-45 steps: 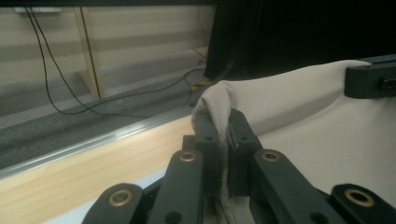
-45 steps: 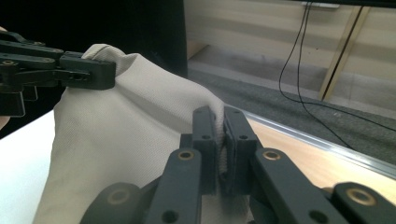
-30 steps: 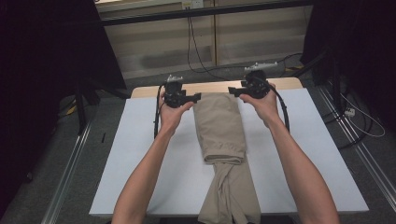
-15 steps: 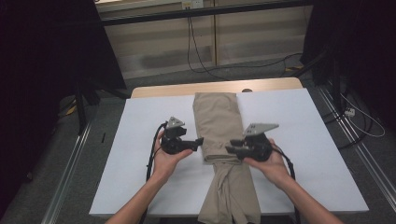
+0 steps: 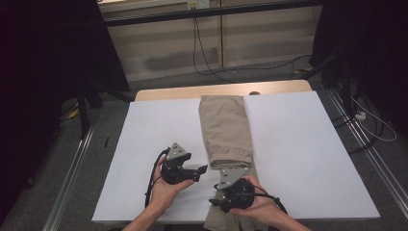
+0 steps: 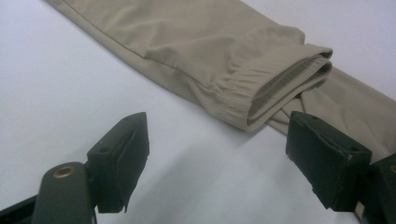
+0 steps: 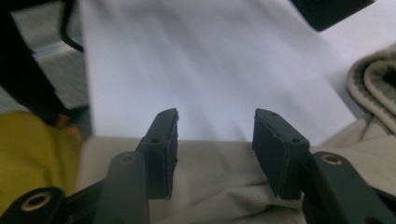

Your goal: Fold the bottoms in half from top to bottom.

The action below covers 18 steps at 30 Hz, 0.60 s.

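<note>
Careful: your left hand-held gripper [image 5: 202, 169] stood wide and empty and your right hand-held gripper [image 7: 215, 135] half-open, holding nothing, so closing there risked pinching one layer of the trousers [image 5: 225, 130] near the bench's [image 5: 298, 144] front edge and dragging the fold askew.

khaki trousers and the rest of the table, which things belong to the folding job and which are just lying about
In the job:
khaki trousers
left gripper, open
right gripper, open
white table cover

Lying about:
cables on the floor
black stand left of the table

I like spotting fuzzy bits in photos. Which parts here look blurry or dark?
High view: dark at both sides, white table cover bright. Right gripper view: yellow patch and near jaws soft. Left gripper view: khaki trousers' cuff sharp, shadows under jaws.
</note>
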Tool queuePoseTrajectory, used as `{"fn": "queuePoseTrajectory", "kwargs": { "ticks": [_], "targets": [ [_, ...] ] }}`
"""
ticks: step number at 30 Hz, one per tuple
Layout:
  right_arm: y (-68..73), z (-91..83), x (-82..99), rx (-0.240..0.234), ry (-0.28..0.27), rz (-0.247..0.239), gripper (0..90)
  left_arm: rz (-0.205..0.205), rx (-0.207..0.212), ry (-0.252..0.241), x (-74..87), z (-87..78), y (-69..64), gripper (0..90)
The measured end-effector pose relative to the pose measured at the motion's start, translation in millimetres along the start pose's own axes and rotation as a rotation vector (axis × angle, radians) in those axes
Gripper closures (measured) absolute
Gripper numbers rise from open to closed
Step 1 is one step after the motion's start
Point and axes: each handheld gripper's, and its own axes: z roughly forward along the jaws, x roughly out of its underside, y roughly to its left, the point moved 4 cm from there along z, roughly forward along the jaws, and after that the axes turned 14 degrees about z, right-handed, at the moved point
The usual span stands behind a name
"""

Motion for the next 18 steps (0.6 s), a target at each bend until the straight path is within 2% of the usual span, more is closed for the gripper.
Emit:
{"fn": "queuePoseTrajectory", "kwargs": {
  "ticks": [1,2,3,4,6,7,9,13,18],
  "targets": [
    [-0.4,3.8,3.3,0.005,0.009,-0.004,50.0,0.000,0.002,0.001,0.1,0.7,-0.8,21.8],
    [-0.4,4.0,4.7,0.001,-0.013,-0.003,52.1,0.003,0.005,0.005,0.0,1.2,-1.6,21.8],
    [0.0,2.9,5.2,0.006,-0.016,0.001,63.6,0.001,0.007,0.002,-0.3,1.3,-2.3,21.8],
    [0.9,1.0,5.5,0.004,-0.010,0.006,80.8,0.004,0.005,-0.001,-0.6,1.1,-2.5,21.8],
    [1.4,-1.3,7.2,0.003,-0.005,0.025,90.0,0.005,0.004,0.000,-0.7,1.2,-3.2,22.0],
    [1.6,-2.7,7.9,0.005,-0.006,0.027,90.0,0.009,-0.002,0.002,-0.5,0.6,-3.2,22.5],
    [0.7,-9.5,8.3,-0.001,-0.021,0.032,90.0,0.008,0.014,0.001,-0.8,0.2,-5.1,24.1],
    [-2.5,-36.5,3.2,-0.032,-0.113,0.087,90.0,0.015,0.056,-0.004,-2.0,0.2,-12.0,33.8],
    [-5.7,-66.2,13.1,-0.012,-0.176,0.134,90.0,0.037,0.109,0.002,-4.0,3.6,-25.9,47.1]
  ]
}}
